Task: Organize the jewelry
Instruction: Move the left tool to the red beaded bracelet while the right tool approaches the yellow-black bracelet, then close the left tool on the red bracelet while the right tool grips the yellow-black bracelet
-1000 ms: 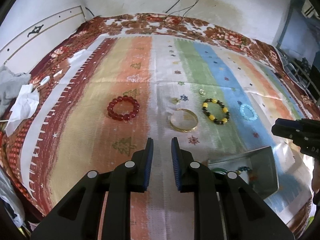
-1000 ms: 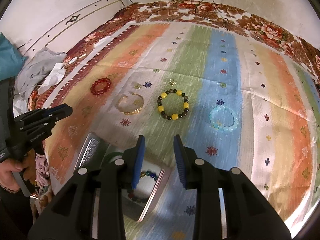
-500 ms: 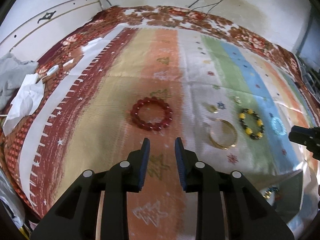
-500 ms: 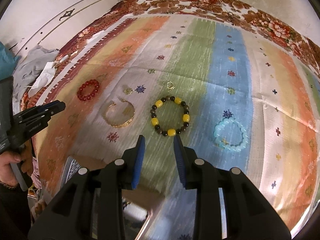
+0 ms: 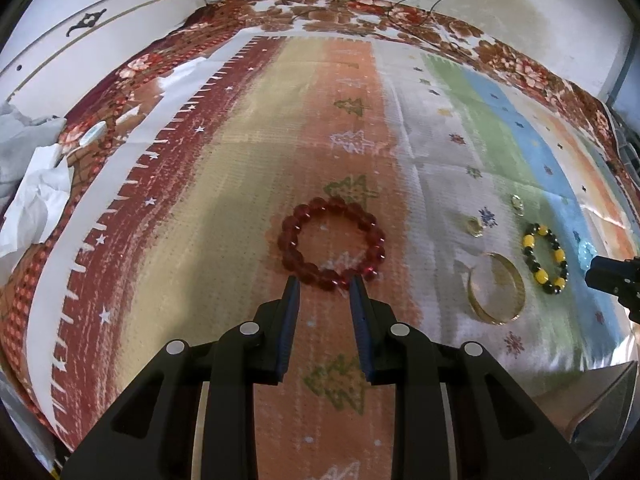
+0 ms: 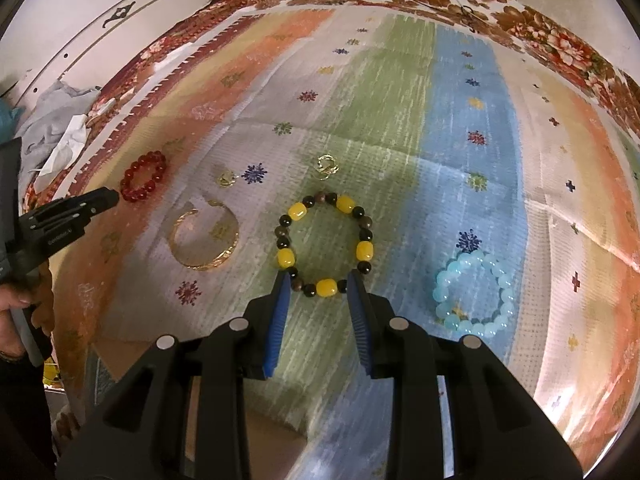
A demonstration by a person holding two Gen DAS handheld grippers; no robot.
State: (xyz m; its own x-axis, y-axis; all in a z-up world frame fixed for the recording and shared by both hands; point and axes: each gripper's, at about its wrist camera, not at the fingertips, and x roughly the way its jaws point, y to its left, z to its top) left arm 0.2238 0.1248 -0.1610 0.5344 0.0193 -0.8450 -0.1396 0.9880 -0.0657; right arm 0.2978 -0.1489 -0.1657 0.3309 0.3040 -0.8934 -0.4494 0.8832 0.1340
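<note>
Woven plastic mat (image 5: pixel 248 208), striped maroon, tan, orange, white, green and blue, covers the bed and carries all the jewelry. Over the last second we see both tools move off the open metal box at the near edge and close in on separate pieces, so two pickups look imminent.

Left gripper (image 5: pixel 325 286): jaws spread, tips now bracketing the near arc of the dark red glass-bead bracelet (image 5: pixel 332 242), which lies flat on the orange stripe. Not yet pinched. Beads round, glossy, evenly sized.

Right gripper (image 6: pixel 319 280): jaws spread, tips either side of the near arc of the black-and-yellow beaded bracelet (image 6: pixel 325 244), flat on the green stripe. Yellow beads barrel-shaped, dark ones smaller and round.

Also on the mat: pale blue translucent bead bracelet (image 6: pixel 474 294) on the blue stripe, open gold bangle (image 6: pixel 206 238) between red and yellow pieces, and two small gold rings (image 6: pixel 328 165) beyond.
</note>
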